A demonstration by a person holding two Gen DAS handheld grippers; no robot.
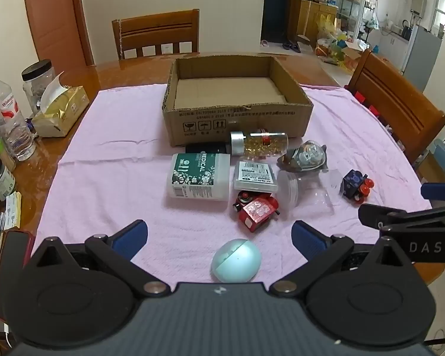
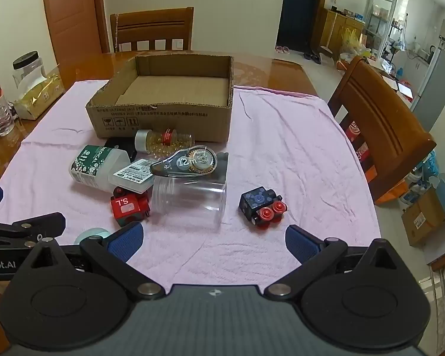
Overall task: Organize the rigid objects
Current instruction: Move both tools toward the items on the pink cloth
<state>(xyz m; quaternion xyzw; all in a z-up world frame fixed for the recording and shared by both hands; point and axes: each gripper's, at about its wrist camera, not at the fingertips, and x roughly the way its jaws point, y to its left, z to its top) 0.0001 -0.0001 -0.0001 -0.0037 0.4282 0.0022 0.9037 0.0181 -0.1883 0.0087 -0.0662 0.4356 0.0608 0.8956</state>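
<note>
nearest the table's front edge both tongs hang released, left gripper (image 1: 219, 234) over a pale green egg-shaped case (image 1: 235, 264), right gripper (image 2: 213, 238) empty. beyond, mid-cloth, lie a red "s.l" toy train (image 2: 129, 206), a clear jar (image 2: 190, 201), a blue toy train (image 2: 259, 204), a "12m" correction tape (image 2: 190, 163) and a "medical" bottle (image 1: 198, 176). farthest, toward the back edge, sits the cardboard box (image 1: 237, 118).

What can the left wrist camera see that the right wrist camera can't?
Only the left wrist camera shows the whole pale green egg-shaped case, lying between the open left claw. Only the right wrist camera shows a cardboard carton on the floor, right of the open right claw. Both show the empty cardboard box, the red toy train and the blue toy train.
</note>
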